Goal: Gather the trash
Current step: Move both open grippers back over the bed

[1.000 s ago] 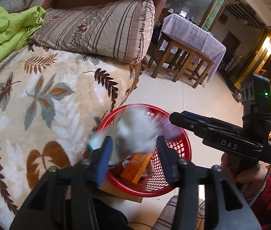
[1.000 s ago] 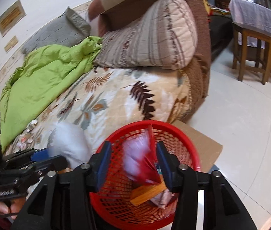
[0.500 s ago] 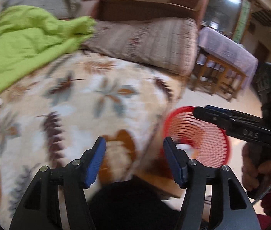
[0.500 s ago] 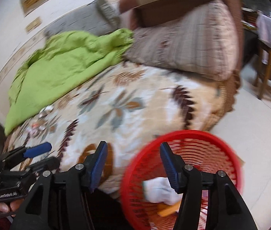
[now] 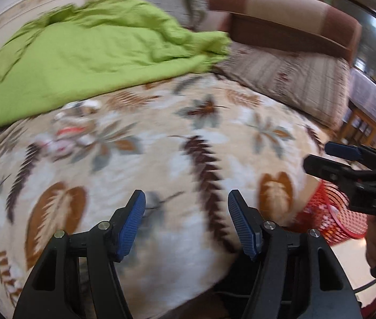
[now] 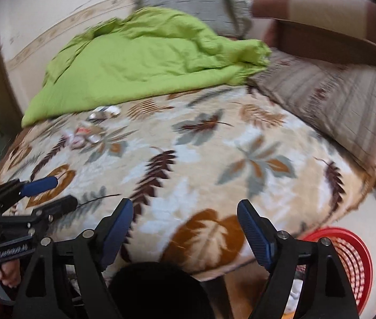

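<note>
Both empty claws, left gripper (image 5: 186, 222) and right gripper (image 6: 185, 230), gape over the leaf-print blanket (image 6: 201, 159); red basket (image 6: 347, 252) at four o'clock; blurred scraps, apparently trash (image 6: 87, 133), lie at ten o'clock beyond.

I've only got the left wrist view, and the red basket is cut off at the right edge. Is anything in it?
Observer: The right wrist view shows something white that looks to lie inside the red basket. The tool's arm hides the rest.
Operator: Is my right tool holding anything?
Observer: No. The right tool is open, with only the leaf-patterned blanket showing between its fingers.
Operator: Where's the trash on the bed from that tool?
Observer: The small wrappers lie well ahead and to its left, just below the green quilt.
</note>
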`<state>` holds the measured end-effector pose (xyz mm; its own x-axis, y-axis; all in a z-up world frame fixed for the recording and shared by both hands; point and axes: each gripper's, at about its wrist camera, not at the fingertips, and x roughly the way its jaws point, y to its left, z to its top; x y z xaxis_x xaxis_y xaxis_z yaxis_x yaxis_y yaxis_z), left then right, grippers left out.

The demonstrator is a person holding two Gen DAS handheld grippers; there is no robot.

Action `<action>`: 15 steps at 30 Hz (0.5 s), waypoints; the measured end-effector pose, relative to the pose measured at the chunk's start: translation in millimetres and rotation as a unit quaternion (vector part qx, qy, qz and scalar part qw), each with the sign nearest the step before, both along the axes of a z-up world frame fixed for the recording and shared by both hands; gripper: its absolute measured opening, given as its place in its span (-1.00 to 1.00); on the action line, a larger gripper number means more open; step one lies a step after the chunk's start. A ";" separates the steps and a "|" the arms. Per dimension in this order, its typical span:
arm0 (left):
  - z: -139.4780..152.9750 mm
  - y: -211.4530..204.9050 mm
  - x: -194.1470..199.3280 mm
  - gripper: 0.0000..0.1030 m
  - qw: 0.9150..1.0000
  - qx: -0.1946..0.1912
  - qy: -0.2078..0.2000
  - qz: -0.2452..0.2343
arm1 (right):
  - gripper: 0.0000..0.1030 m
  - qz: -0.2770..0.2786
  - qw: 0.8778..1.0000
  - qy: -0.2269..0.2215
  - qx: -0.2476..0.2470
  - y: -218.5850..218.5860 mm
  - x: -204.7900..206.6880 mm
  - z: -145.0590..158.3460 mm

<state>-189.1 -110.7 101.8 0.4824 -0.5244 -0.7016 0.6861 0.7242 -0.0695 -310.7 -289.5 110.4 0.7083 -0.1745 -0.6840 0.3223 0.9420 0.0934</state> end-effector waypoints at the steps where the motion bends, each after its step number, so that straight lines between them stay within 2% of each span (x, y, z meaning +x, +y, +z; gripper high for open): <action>1: -1.4 10.0 7.1 0.23 1.000 -0.003 0.003 0.014 | 0.67 0.007 1.000 0.003 -0.003 5.7 6.2 -0.1; 5: -8.2 49.2 38.0 0.23 0.996 -0.012 0.014 0.084 | 0.69 0.047 0.999 0.018 0.018 26.8 34.3 -3.1; 8: -14.6 78.2 61.5 0.23 0.989 -0.014 0.023 0.144 | 0.69 0.093 0.995 0.031 0.030 42.2 54.6 -6.1; 10: -21.0 95.6 76.4 0.23 0.983 -0.015 0.029 0.182 | 0.69 0.114 0.993 0.027 0.019 54.7 70.5 -4.6; 15: -46.2 127.7 105.0 0.23 0.964 -0.008 0.035 0.262 | 0.64 0.160 0.986 0.027 0.028 76.3 126.2 0.7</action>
<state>-84.0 17.1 55.6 0.6352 -0.2330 -0.7363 0.2196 0.9685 -0.1170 -184.5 -213.2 111.1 0.6833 0.0913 -0.7244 0.0153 0.9901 0.1392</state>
